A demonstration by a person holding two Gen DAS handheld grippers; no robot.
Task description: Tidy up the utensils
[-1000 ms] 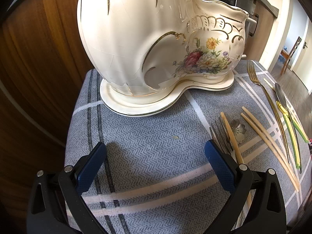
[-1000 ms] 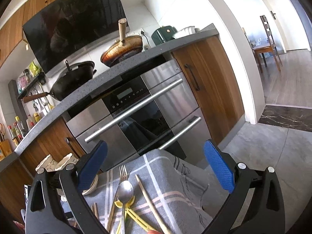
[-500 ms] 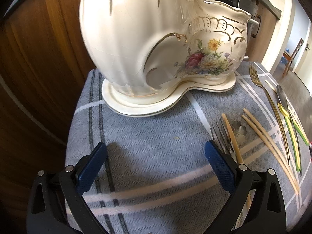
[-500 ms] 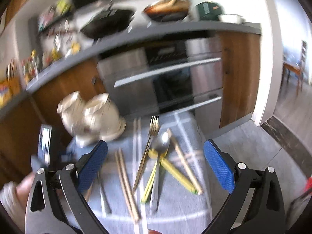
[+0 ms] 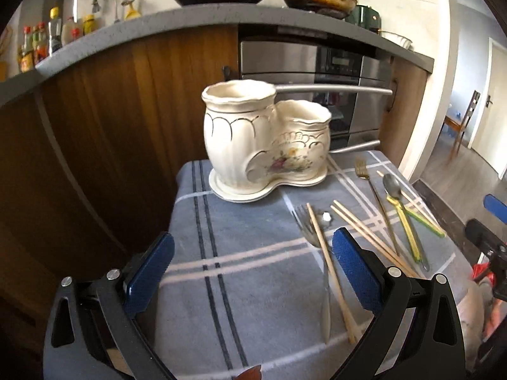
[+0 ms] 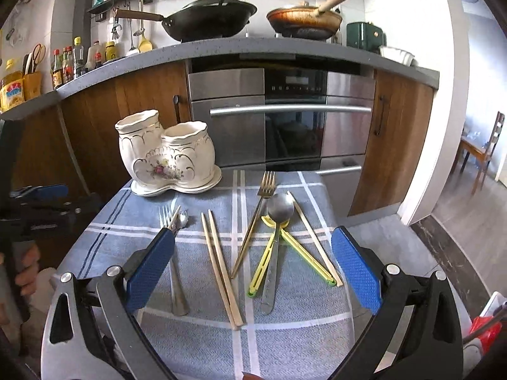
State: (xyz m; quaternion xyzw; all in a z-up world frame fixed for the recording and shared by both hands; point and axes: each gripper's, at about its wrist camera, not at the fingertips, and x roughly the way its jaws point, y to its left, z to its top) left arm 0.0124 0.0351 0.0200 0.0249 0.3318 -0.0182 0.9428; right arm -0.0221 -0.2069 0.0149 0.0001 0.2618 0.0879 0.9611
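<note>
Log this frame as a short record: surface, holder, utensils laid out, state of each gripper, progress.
surface: blue plaid cloth on a small table
holder: cream two-cup holder, back left; nothing sticks out of it
utensils: silver fork, wooden chopstick pair, gold fork, spoon across yellow-green chopsticks, all flat on the cloth
left gripper: jaws open, holding nothing
right gripper: jaws open, holding nothing, above the utensils
progress: nothing sorted yet
</note>
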